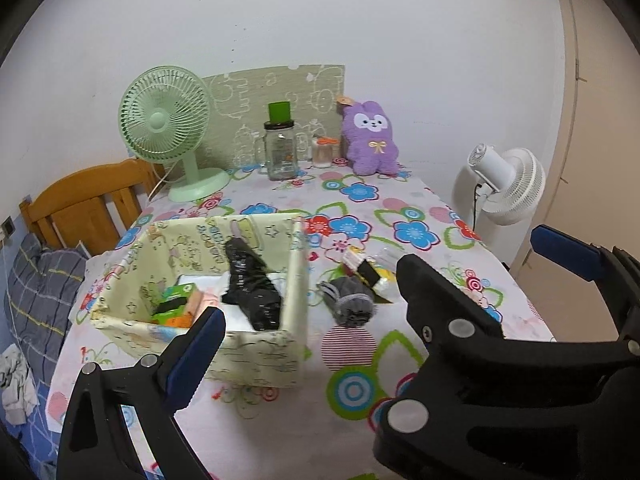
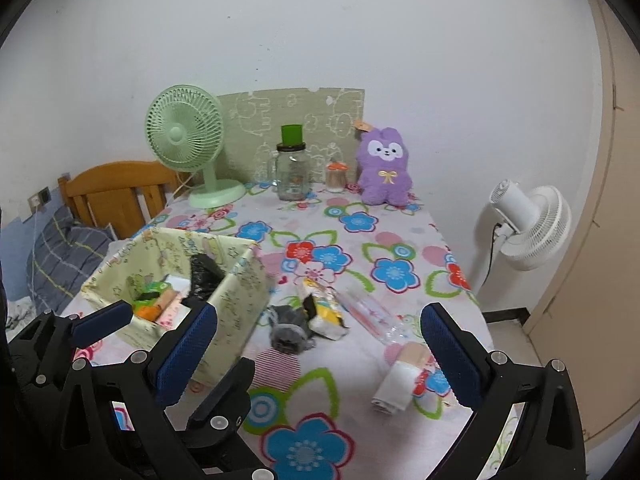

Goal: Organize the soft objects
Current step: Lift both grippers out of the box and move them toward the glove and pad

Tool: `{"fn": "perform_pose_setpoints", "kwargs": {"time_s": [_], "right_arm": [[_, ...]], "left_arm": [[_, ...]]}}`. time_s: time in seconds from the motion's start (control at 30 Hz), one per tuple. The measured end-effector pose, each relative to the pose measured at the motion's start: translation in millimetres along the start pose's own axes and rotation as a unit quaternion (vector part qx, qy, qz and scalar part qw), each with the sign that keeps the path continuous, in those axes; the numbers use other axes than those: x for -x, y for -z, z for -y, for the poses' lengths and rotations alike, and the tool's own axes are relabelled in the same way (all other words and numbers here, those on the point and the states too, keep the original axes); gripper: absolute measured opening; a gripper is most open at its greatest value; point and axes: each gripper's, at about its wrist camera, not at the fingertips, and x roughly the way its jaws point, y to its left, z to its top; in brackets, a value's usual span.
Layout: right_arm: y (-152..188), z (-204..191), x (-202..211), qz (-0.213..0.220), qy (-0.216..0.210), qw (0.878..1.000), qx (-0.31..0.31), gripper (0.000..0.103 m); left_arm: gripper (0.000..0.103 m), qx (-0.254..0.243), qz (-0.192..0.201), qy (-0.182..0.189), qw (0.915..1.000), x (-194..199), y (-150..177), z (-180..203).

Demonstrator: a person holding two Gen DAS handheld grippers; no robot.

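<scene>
A pale printed fabric box (image 1: 294, 280) (image 2: 236, 300) stands on the flowered table, holding a black plastic-wrapped bundle (image 1: 250, 284) (image 2: 204, 276) and small green, orange and pink items (image 1: 180, 304). Right of it lie a rolled grey sock (image 1: 350, 300) (image 2: 286, 330), a yellow-white tissue pack (image 2: 324, 308), a clear plastic sleeve (image 2: 372, 314) and a folded white-pink cloth (image 2: 398, 380). A purple plush bunny (image 1: 370, 138) (image 2: 384, 170) sits at the back. My left gripper (image 1: 312, 300) is open and empty above the box. My right gripper (image 2: 320, 356) is open and empty above the sock.
At the back stand a green desk fan (image 1: 168, 128) (image 2: 188, 140), a glass jar with a green lid (image 1: 280, 148) (image 2: 292, 172), a small orange-capped jar (image 1: 323, 152) and a patterned board (image 1: 280, 92). A white floor fan (image 2: 528, 224) stands right of the table, a wooden bed frame (image 1: 84, 200) left.
</scene>
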Motion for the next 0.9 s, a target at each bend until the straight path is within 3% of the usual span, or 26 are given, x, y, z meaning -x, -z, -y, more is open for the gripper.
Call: {"fn": "perform_pose_setpoints", "kwargs": {"time_s": [0.43, 0.67, 0.9], "right_arm": [[18.0, 38.9, -9.5, -0.005, 0.016, 1.000, -0.023, 0.103], [26.8, 49.3, -25.7, -0.024, 0.039, 0.999, 0.003, 0.102], [37.3, 63.4, -46.2, -0.052, 0.038, 0.998, -0.013, 0.094]], "left_arm": [[0.097, 0.002, -0.022, 0.003, 0.9997, -22.4, 8.5, 32.0], [0.093, -0.010, -0.045, 0.011, 0.9989, -44.2, 15.2, 46.7], [0.090, -0.017, -0.070, 0.016, 0.9973, -63.7, 20.9, 56.3]]}}
